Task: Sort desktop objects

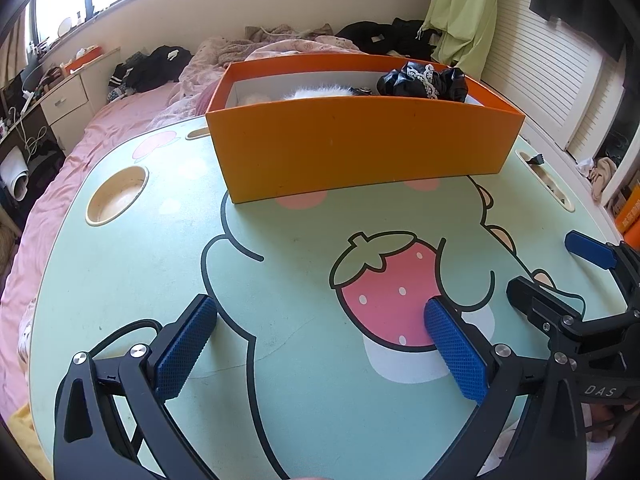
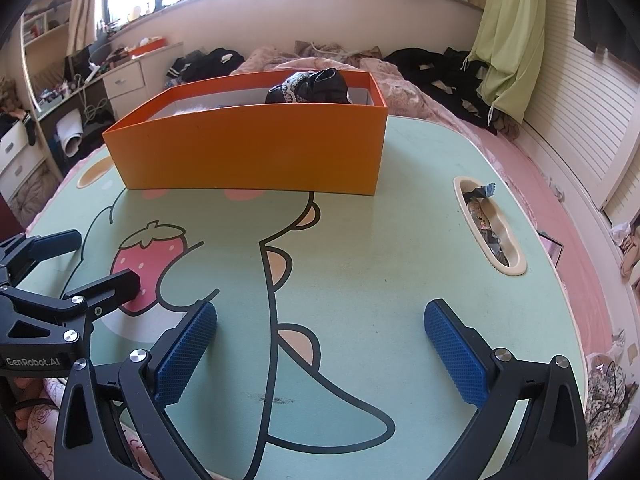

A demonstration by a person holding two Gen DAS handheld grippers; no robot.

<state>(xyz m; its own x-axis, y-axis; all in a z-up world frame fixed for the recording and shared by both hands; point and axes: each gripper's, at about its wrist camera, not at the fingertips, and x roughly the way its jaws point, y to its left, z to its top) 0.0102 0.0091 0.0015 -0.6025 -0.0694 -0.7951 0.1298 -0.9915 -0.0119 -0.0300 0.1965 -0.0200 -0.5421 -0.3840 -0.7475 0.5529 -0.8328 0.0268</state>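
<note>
An orange box (image 1: 360, 148) (image 2: 256, 152) stands at the far side of the mint-green cartoon table (image 1: 160, 264) (image 2: 400, 240). Inside it lie a black lace-trimmed cloth bundle (image 1: 424, 80) (image 2: 308, 86) and something white and fluffy (image 1: 316, 92). My left gripper (image 1: 320, 306) (image 2: 102, 258) hovers open over the strawberry print, nothing between its blue pads. My right gripper (image 2: 320, 312) (image 1: 544, 263) is open beside it on the right, also holding nothing. Both are well short of the box.
A round cup recess (image 1: 116, 196) sits at the table's left. A long slot (image 2: 490, 224) (image 1: 540, 176) at the right edge holds wrappers. The table rests on a pink bed strewn with clothes (image 2: 440, 68); a cluttered desk (image 2: 120, 76) stands at far left.
</note>
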